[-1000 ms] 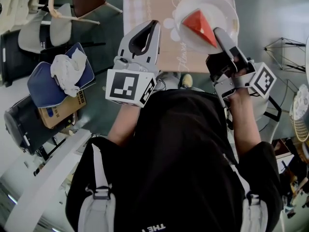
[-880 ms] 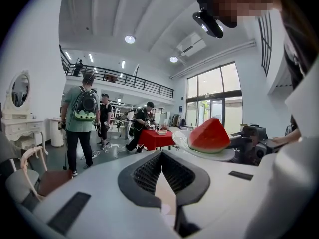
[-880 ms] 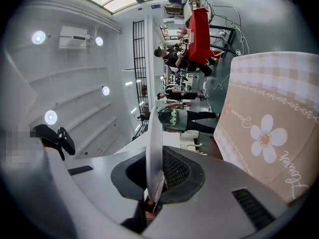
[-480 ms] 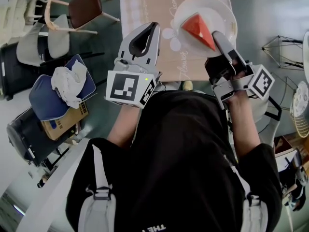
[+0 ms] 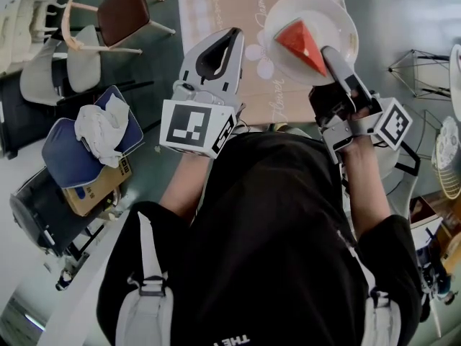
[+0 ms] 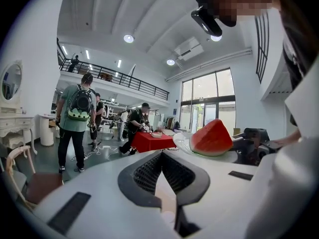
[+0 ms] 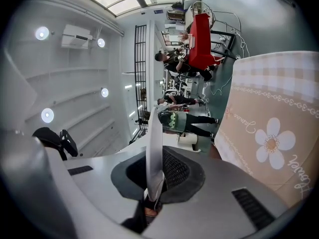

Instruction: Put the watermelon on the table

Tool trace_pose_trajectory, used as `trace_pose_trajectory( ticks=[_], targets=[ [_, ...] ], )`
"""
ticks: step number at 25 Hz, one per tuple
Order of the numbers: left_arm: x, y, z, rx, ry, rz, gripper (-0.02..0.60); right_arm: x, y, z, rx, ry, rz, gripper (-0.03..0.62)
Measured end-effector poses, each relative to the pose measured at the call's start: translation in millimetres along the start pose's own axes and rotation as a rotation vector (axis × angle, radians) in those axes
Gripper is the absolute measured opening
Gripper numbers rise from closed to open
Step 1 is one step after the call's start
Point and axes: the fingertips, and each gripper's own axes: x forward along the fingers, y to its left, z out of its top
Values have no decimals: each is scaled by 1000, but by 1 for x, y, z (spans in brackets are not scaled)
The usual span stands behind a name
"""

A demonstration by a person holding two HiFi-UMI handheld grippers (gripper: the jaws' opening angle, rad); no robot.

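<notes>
Right claw (image 5: 328, 52) clamps the rim of the round white plate (image 5: 344, 21); its own view shows that plate edge-on, hiding the red watermelon wedge (image 5: 301, 40). Left claw (image 5: 233, 34) is closed, empty.

Big white hall. White ceiling (image 6: 99, 14) with round recessed lights (image 6: 128, 38) and a cassette AC unit (image 6: 188, 48). Mezzanine with black railing (image 6: 119, 78) along the far wall, tall windows (image 6: 209, 103) to its right. Red-draped table (image 6: 152, 141) at the back, white dresser (image 6: 17, 126) with oval mirror (image 6: 11, 81) far left. From above: dark grey-green floor (image 5: 162, 71), table (image 5: 216, 6) under beige flower-print cloth, brown-seated wooden chair (image 5: 122, 9), blue cushion (image 5: 61, 143) with white cloth (image 5: 101, 121) on it, cardboard box (image 5: 90, 193) just beside, wire-frame stand (image 5: 425, 67) at right.
</notes>
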Motion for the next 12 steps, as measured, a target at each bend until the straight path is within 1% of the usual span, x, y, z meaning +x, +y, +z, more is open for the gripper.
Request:
trace_pose_trajectory(
  ticks=[3, 12],
  targets=[
    [0, 2, -2, -3, -2, -12, 11, 3, 1, -1, 1, -10, 9, 23],
    [7, 11, -12, -33, 28, -51, 11, 11, -5, 1, -16, -24, -18, 23]
  ],
)
